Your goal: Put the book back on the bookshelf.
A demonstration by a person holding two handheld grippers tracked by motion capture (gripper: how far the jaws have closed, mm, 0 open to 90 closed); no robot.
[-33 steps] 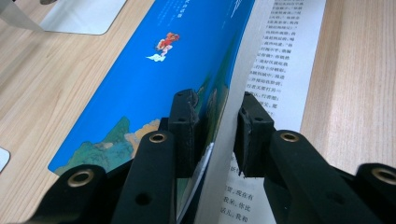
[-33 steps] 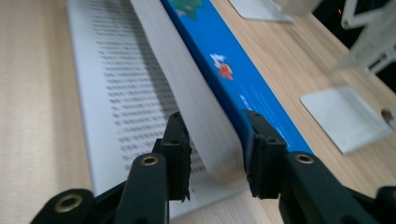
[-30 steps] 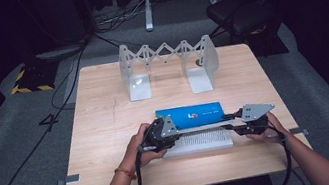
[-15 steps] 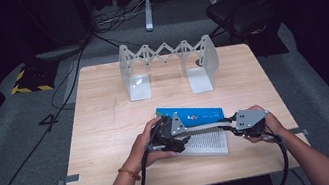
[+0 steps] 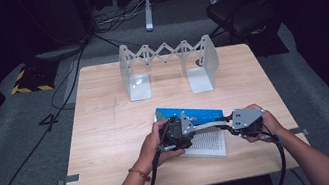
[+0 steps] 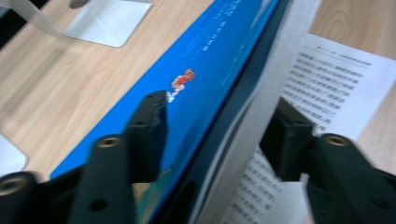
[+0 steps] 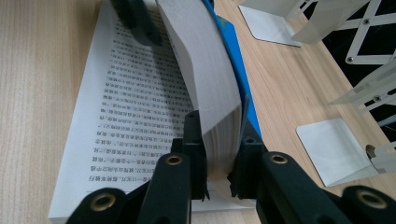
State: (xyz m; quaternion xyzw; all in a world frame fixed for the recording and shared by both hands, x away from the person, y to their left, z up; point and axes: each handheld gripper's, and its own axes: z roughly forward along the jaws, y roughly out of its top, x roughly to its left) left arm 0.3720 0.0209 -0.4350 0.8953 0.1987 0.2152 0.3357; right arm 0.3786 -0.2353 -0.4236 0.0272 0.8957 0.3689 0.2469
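Book: a blue-covered paperback (image 5: 199, 130) is lying open near the front edge of the wooden desk (image 5: 108, 132), a printed page facing up.
Left gripper (image 6: 219, 135): its jaws are sitting apart, straddling the raised blue cover and page block; contact is unclear.
Right gripper (image 7: 218, 154): its jaws are pinching a thick sheaf of pages, lifted and curving.
High view: both hands are meeting over the book; an expanding metal bookend rack (image 5: 168, 66) is standing behind.
Gripper views: these are showing the printed text, illegible from above.
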